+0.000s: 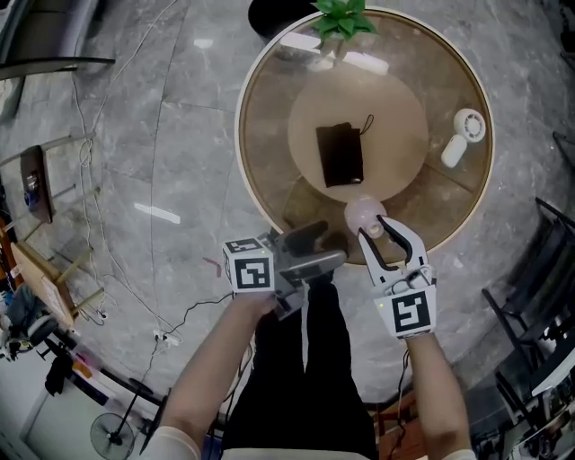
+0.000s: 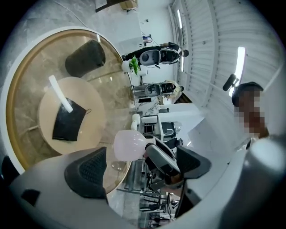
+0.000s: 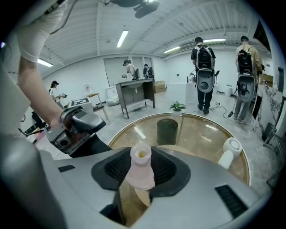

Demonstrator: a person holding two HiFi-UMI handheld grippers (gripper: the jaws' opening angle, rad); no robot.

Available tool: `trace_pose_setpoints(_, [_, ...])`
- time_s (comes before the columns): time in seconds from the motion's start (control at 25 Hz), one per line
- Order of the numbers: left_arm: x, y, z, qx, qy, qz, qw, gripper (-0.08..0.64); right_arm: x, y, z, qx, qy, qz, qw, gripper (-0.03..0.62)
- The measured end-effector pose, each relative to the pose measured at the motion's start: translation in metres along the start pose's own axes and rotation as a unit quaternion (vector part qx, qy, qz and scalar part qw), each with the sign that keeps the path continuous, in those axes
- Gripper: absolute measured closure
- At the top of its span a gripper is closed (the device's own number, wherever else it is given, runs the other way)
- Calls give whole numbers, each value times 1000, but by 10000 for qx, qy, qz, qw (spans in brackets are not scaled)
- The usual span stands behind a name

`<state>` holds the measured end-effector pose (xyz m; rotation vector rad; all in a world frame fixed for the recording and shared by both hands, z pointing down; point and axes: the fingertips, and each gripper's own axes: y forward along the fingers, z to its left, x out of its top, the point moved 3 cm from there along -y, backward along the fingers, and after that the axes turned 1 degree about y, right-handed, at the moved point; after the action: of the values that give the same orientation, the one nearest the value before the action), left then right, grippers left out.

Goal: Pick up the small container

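Black pouch (image 1: pixel 340 154) sits dead centre on the round table (image 1: pixel 269 99), white fan (image 1: pixel 463 135) near its right rim, plant (image 1: pixel 341 16) at the far edge.

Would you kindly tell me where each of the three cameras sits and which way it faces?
Head view: on the person's head, looking steeply down on the round table; both forearms, the left gripper and the right gripper show.
Left gripper view: on the left gripper, tilted sideways, facing across the table into the room; its own open jaws show.
Right gripper view: on the right gripper, facing over the table; its jaws clamp the small container.
Shared: each gripper view shows the small container and the other gripper.
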<state>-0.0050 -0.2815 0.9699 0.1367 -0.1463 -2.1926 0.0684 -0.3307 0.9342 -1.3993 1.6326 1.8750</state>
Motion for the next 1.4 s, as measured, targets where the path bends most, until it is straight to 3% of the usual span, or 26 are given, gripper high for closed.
trace_pose_setpoints(0.28, [9,9,-26,-524,-801,-443,9944,72,37,-38,18,620,-257,106,9977,443])
trace_pose_setpoints(0.44, [8,15,-50,-812,-1117,-476,9893,74,65,-61,26,831,-362,80,9959,443])
trace_pose_setpoints(0.64, [7,22,-93,-1413,-1516,-525,9769,95,90,-82,37,1042,-454,120,9934,443])
trace_pose_setpoints(0.92, [7,11,-143,-1907,-1668,-692,9649,170,123,-115,52,1190,-660,0,9907,442])
trace_pose_setpoints(1.4, [-19,-24,-262,-2200,-1611,-820,9586,230,207,-200,91,1443,-918,-156,9851,442])
